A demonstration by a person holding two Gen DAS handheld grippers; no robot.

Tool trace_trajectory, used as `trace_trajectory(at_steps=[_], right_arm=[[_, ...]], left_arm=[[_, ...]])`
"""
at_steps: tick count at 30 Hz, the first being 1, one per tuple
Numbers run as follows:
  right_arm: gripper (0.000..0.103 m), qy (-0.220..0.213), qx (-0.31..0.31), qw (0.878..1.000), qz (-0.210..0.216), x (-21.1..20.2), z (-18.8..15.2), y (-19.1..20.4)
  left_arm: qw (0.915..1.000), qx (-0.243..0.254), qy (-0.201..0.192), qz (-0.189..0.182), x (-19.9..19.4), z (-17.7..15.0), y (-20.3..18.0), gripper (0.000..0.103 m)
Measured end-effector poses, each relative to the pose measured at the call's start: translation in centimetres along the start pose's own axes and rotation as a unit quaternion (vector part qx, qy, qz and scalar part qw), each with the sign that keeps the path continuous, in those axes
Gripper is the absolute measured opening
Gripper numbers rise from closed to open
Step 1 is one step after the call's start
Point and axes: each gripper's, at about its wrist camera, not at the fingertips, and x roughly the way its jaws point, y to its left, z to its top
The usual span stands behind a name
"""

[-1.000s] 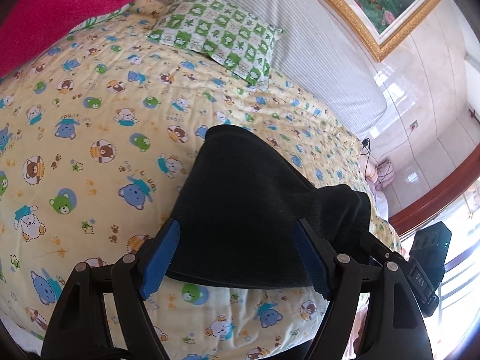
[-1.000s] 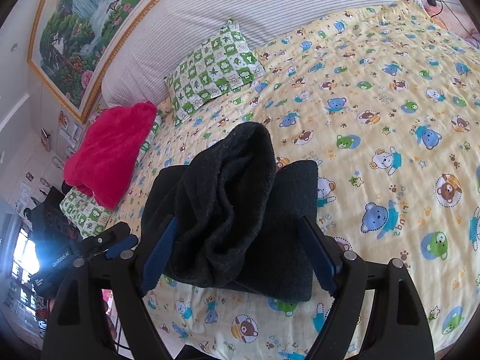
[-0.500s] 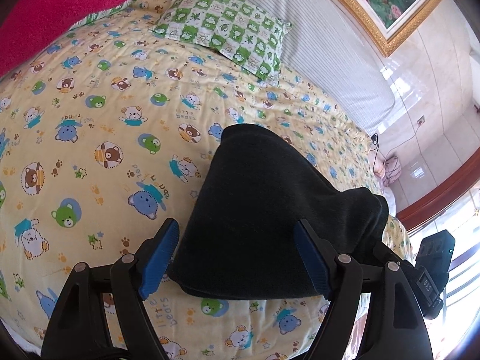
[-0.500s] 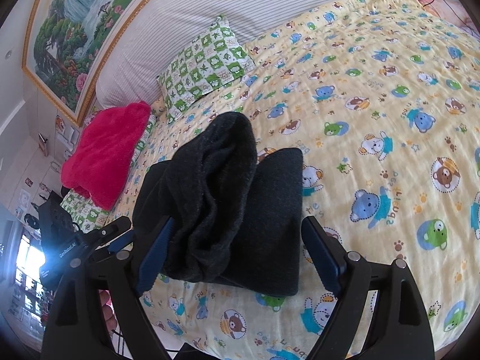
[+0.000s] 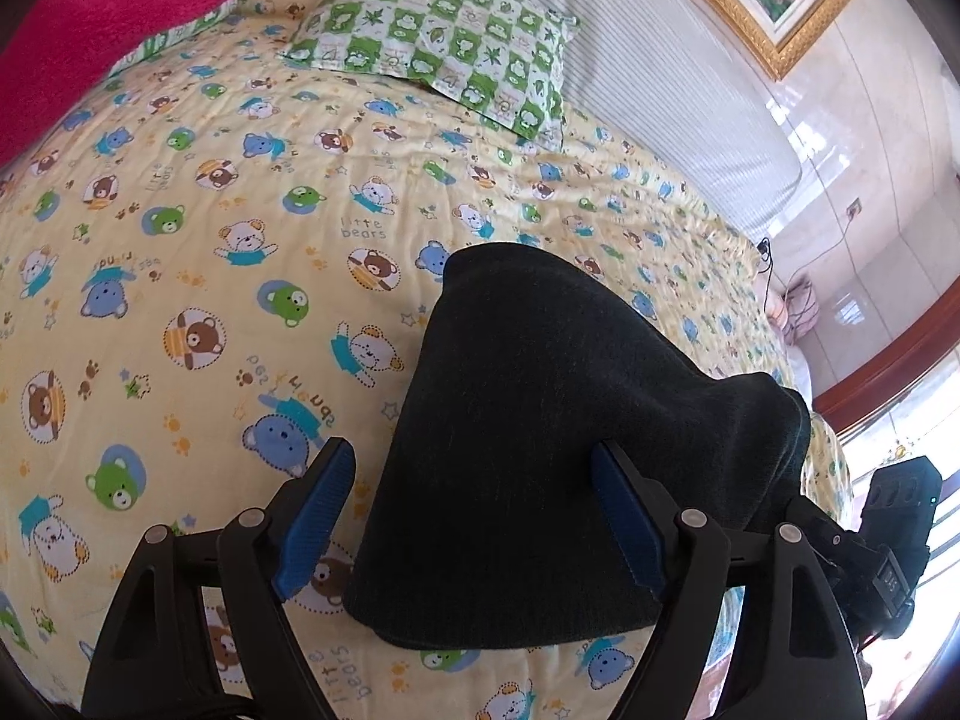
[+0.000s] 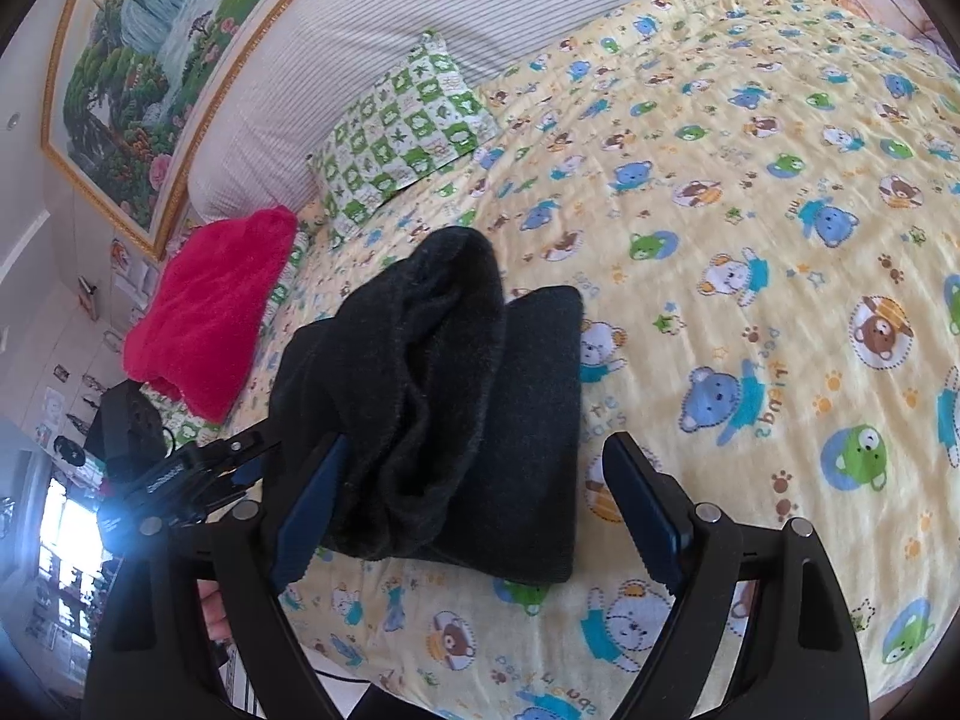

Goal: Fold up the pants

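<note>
Since a second before, both tongs had drawn back a little from the pants (image 5: 540, 450), and the left blade of the left tongs (image 5: 474, 516) no longer overlapped the cloth. The folded dark pants lay on the bed (image 5: 180, 252), just ahead of the left tongs and partly between its spread, released blades. The right tongs (image 6: 474, 516) were also spread wide and gripped nothing; the pants' bunched end (image 6: 432, 372) sat ahead of its left blade. A pillow (image 6: 408, 138) lay far beyond.
</note>
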Motion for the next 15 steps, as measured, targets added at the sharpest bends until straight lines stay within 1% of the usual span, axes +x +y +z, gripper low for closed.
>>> trace_trajectory(at_steps=[11, 15], right_arm=[[0.086, 0.021, 0.016, 0.999, 0.032, 1.8, -0.4, -0.9], [0.085, 0.019, 0.010, 0.999, 0.036, 1.8, -0.4, -1.1]], left_arm=[[0.9995, -0.003, 0.031, -0.004, 2.5, 0.2, 0.1, 0.083], [0.9993, -0.005, 0.036, -0.005, 3.4, 0.2, -0.1, 0.084]])
